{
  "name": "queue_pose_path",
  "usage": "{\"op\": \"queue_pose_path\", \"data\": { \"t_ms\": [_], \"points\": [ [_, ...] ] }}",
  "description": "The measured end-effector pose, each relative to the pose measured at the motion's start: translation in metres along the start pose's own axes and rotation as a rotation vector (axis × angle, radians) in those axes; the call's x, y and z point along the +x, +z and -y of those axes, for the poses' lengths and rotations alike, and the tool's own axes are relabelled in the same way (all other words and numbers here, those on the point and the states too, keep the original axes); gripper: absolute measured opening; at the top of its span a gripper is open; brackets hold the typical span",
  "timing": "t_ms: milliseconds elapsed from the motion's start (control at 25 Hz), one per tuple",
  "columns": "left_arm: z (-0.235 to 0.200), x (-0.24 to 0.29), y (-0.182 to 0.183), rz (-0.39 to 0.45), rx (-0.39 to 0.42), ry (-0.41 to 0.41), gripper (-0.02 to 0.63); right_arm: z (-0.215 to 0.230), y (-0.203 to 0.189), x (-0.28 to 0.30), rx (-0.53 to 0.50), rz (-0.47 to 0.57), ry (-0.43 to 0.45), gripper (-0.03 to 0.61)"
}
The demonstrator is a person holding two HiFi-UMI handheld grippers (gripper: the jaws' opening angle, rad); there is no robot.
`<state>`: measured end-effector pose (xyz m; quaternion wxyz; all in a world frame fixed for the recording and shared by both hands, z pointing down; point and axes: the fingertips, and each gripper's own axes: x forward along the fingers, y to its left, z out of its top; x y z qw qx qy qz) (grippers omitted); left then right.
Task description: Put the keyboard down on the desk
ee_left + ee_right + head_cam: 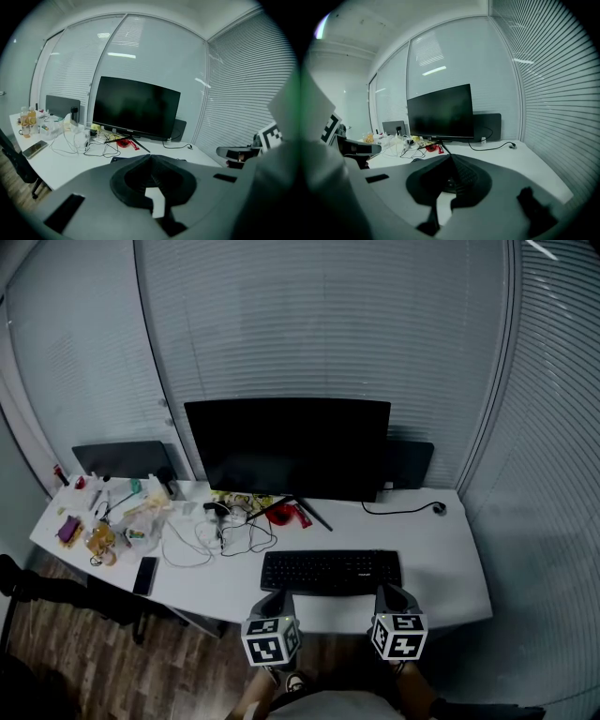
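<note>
A black keyboard (330, 571) lies flat on the white desk (441, 549), near its front edge and in front of the monitor (287, 446). My left gripper (275, 597) sits just before the keyboard's left front corner, and my right gripper (392, 592) before its right front corner. Both are shut, jaws meeting tip to tip, with nothing seen between them. The left gripper view has its closed jaws (151, 157) covering most of the keyboard, only a sliver (117, 159) showing. In the right gripper view, keys (462, 173) show just past the closed jaws (451, 157).
Tangled white cables (216, 535), a red item (286, 514) and a phone (144, 575) lie left of the keyboard. Bottles and snacks (98, 535) crowd the far left end. A black cable (403, 509) runs at the back right. A dark chair (56, 592) stands at the left.
</note>
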<state>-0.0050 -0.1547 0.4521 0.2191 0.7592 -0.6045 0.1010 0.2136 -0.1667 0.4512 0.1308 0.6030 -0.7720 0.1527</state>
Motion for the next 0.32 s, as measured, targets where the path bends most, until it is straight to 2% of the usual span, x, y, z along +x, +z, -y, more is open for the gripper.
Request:
{"op": "queue_pose_path", "data": {
  "t_ms": [320],
  "points": [
    [-0.0042, 0.0019, 0.0041, -0.005, -0.045, -0.016, 0.014, 0.0011, 0.0101, 0.0041, -0.035, 0.008, -0.020, 0.031]
  ]
}}
